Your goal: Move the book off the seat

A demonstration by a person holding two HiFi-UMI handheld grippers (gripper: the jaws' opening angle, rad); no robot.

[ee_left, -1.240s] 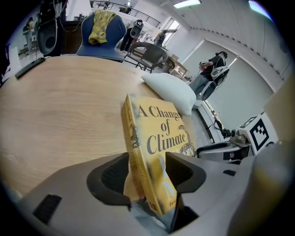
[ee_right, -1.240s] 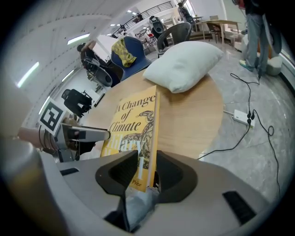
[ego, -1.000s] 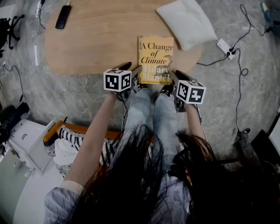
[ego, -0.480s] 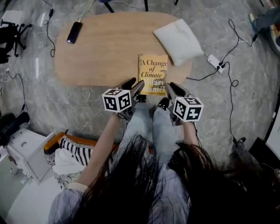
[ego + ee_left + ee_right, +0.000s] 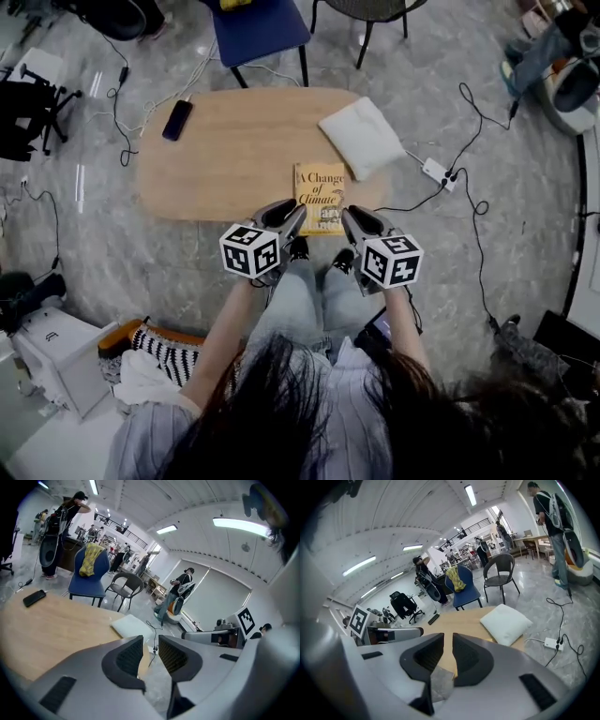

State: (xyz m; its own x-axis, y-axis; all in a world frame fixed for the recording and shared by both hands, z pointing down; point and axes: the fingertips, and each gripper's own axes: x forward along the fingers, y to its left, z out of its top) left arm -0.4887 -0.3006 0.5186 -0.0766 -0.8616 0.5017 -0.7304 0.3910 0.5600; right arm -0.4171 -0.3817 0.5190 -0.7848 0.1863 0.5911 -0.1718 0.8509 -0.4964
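The yellow book [image 5: 319,193] lies flat near the front edge of the oval wooden table [image 5: 234,150], cover up. Just short of its near edge, over the person's knees, hang both grippers, and neither one touches it. My left gripper [image 5: 287,217] sits at the book's near left corner with its jaws closing, and in the left gripper view [image 5: 150,645] a gap shows with nothing between the pads. My right gripper [image 5: 356,221] sits at the near right corner, also closing. Its pads [image 5: 447,642] stand a narrow slit apart, with nothing in them.
A white pillow [image 5: 362,137] lies on the table's right end and a dark phone [image 5: 176,120] on its left end. A blue chair [image 5: 258,28] stands behind the table. A power strip [image 5: 436,172] and cables trail on the floor at right. A striped cushion [image 5: 173,349] lies at lower left.
Both grippers have drawn back from beside the book toward the person, and their jaws have narrowed. The head view has pulled away, so more floor shows. The book stays on the table.
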